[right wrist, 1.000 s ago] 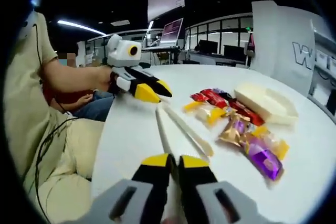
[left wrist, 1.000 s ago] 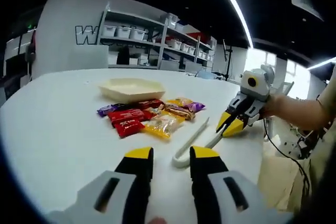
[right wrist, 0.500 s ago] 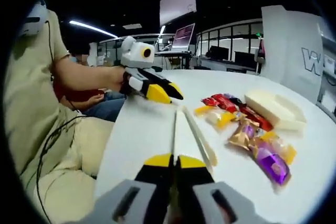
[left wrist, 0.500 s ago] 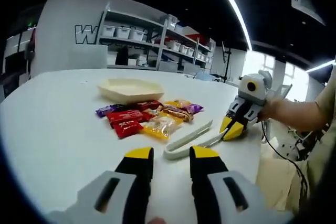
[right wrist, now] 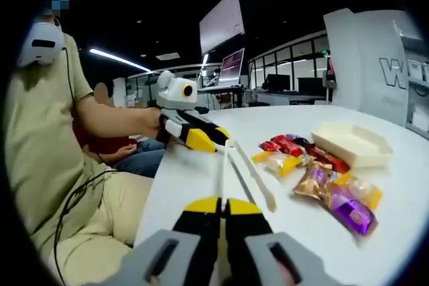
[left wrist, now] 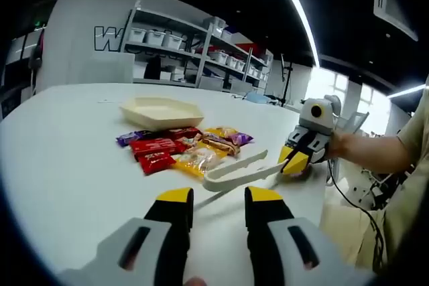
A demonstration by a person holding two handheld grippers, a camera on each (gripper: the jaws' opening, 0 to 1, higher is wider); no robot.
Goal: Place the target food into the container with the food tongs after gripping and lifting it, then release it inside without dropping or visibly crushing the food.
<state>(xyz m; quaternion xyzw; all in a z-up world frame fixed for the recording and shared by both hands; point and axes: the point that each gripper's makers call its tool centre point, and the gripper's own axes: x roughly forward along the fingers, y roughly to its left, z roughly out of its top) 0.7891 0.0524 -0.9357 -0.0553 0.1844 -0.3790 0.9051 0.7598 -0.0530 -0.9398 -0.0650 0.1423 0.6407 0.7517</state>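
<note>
Tongs (left wrist: 236, 173), cream, arms splayed, mid-frame; right tool (right wrist: 223, 205) clamps their hinge end; left tool (left wrist: 213, 198) gapes narrowly.

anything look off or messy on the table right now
Nothing is spilled or damaged. The wrapped snacks lie in a loose heap beside the empty tray, none inside it yet. The white tongs are raised off the table, gripped at their closed end by the right hand-held gripper.

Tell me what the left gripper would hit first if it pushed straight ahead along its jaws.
Probably the white tongs, held just beyond the left gripper; past them lie the snack packets. Depth is hard to judge.
</note>
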